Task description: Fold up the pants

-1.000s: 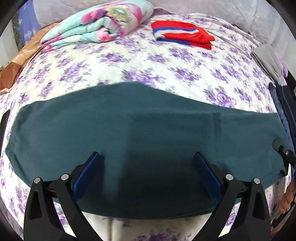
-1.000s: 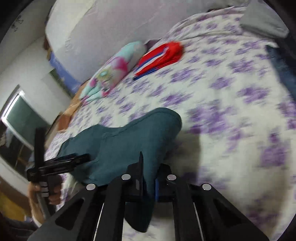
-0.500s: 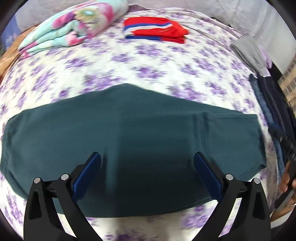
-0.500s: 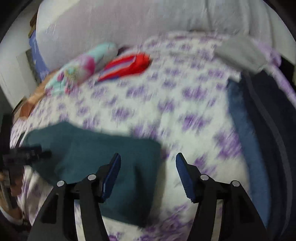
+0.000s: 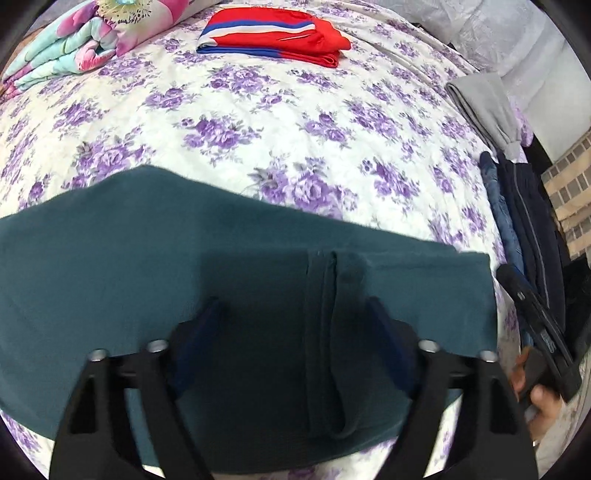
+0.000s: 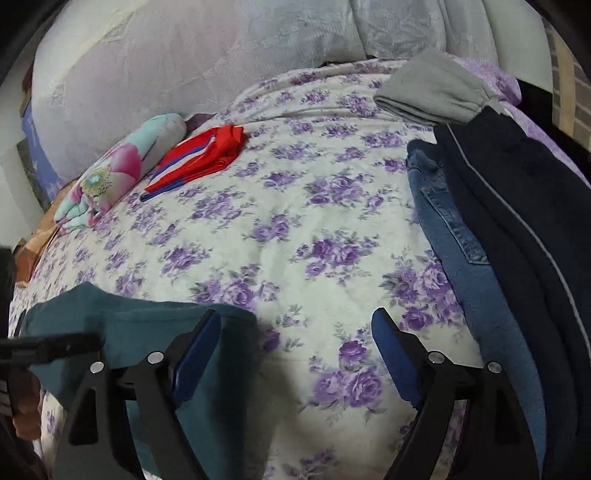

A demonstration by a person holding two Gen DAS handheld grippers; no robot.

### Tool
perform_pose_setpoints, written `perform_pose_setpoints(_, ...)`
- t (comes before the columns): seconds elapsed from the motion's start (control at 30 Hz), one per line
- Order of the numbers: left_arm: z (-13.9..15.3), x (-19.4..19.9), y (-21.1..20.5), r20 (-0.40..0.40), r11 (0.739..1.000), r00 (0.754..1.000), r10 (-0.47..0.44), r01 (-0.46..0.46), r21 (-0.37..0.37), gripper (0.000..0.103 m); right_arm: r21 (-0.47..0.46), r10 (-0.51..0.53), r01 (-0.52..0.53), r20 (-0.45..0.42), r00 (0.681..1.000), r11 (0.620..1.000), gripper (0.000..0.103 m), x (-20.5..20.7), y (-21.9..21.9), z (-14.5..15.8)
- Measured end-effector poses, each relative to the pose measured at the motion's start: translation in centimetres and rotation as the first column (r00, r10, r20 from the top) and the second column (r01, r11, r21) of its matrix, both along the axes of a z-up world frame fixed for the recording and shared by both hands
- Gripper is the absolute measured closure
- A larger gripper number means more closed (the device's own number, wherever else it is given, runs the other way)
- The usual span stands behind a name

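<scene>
The dark teal pants (image 5: pixel 147 266) lie flat across the near part of the floral bed, folded over, with a hem band (image 5: pixel 325 332) lying on top right of centre. My left gripper (image 5: pixel 295 325) is open, low over the pants, its fingers on either side of the hem band. In the right wrist view the end of the pants (image 6: pixel 140 332) lies at the lower left. My right gripper (image 6: pixel 295 354) is open and empty, its left finger over the pants' corner, its right finger over bare bedspread. The right gripper also shows in the left wrist view (image 5: pixel 535 332) at the right edge.
Folded red, white and blue shorts (image 5: pixel 273 31) and a floral blanket (image 5: pixel 85 40) lie at the far side. Grey pants (image 6: pixel 432 88), blue jeans (image 6: pixel 472 273) and dark navy pants (image 6: pixel 524 206) lie along the bed's right side. A white pillow (image 6: pixel 184 66) stands behind.
My right gripper let go of the pants' end, opened and swung right. My left gripper came down lower and moved right over the pants, where the hem band now lies.
</scene>
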State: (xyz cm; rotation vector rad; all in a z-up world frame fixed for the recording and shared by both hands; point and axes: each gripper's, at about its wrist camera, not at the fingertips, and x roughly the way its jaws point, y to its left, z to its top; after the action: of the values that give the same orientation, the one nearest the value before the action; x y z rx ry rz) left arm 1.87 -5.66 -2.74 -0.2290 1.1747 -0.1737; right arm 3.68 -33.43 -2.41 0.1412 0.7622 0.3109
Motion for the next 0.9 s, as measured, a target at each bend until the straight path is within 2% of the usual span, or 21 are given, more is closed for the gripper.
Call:
perform_pose_setpoints(0.03,-0.1,0.2,-0.3,0.004,1.0,1.0,0.004,-0.004,0.008,0.04,0.01,0.016,-0.016,0.009,1.0,1.0,0.019,-0.3,0.0,0.2)
perform_pose_setpoints(0.07,-0.1,0.3,-0.5,0.006,1.0,1.0,0.004,-0.004,0.009,0.051,0.011,0.023,-0.023,0.018,1.0,1.0,0.019,-0.5,0.0,0.4)
perform_pose_setpoints(0.1,0.0,0.2,-0.7,0.016,1.0,1.0,-0.002,0.002,0.0,0.071,0.006,0.026,-0.026,0.03,0.999,1.0,0.019,-0.8,0.0,0.7)
perform_pose_setpoints(0.17,0.0,0.1,-1.0,0.024,1.0,1.0,-0.011,0.011,-0.013,0.092,0.004,0.026,-0.026,0.051,0.998,1.0,0.019,-1.3,-0.2,1.2)
perform_pose_setpoints(0.27,0.6,-1.0,-0.7,0.062,0.999,0.997,0.037,-0.039,0.025,0.102,0.037,0.027,-0.029,0.043,0.999,0.999,0.019,-1.3,-0.7,1.5)
perform_pose_setpoints(0.4,1.2,-1.5,0.4,0.082,0.997,0.995,0.052,-0.056,0.046,0.102,0.074,0.079,-0.079,0.003,0.997,0.994,0.019,-1.4,-0.5,1.4)
perform_pose_setpoints(0.47,1.1,-1.3,0.9,0.111,0.987,0.99,0.092,-0.105,0.124,0.102,0.085,0.112,-0.11,-0.017,0.994,0.99,0.019,-1.5,0.0,1.1)
perform_pose_setpoints(0.5,0.8,-1.2,1.2,0.094,0.986,0.99,0.103,-0.114,0.125,0.102,0.081,0.129,-0.127,-0.027,0.991,0.989,0.019,-1.5,0.3,0.9)
perform_pose_setpoints(0.53,0.5,-1.2,1.5,0.065,0.99,0.993,0.098,-0.104,0.093,0.102,0.073,0.14,-0.137,-0.032,0.99,0.988,0.019,-1.5,0.6,0.7)
perform_pose_setpoints(0.57,0.1,-1.3,1.6,0.018,0.997,0.997,0.078,-0.078,0.023,0.098,0.057,0.138,-0.135,-0.038,0.99,0.989,0.019,-1.5,0.9,0.4)
perform_pose_setpoints(0.6,0.1,-1.6,1.5,0.011,0.998,0.998,0.063,-0.063,0.002,0.088,0.048,0.132,-0.13,-0.043,0.99,0.99,0.019,-1.4,0.9,0.2)
perform_pose_setpoints(0.63,0.1,-1.9,1.2,0.013,0.999,0.999,0.049,-0.049,0.003,0.083,0.046,0.123,-0.12,-0.053,0.991,0.992,0.019,-1.2,1.0,0.0)
perform_pose_setpoints(0.7,0.9,-2.7,0.7,0.056,0.998,0.998,0.038,-0.041,0.048,0.051,0.052,0.114,-0.111,-0.065,0.991,0.992,0.019,-1.0,0.8,-0.3)
perform_pose_setpoints(0.73,1.2,-2.9,0.6,0.071,0.998,0.997,0.034,-0.037,0.044,0.045,0.053,0.111,-0.107,-0.068,0.992,0.993,0.019,-0.9,0.7,-0.4)
perform_pose_setpoints(0.77,1.4,-3.1,0.7,0.079,0.999,0.996,0.029,-0.032,0.027,0.04,0.052,0.108,-0.104,-0.067,0.992,0.993,0.019,-0.9,0.7,-0.4)
perform_pose_setpoints(0.9,1.0,-3.2,1.0,0.008,0.999,1.0,0.027,-0.026,-0.043,0.04,0.058,0.109,-0.106,-0.053,0.993,0.993,0.019,-1.2,0.6,-0.1)
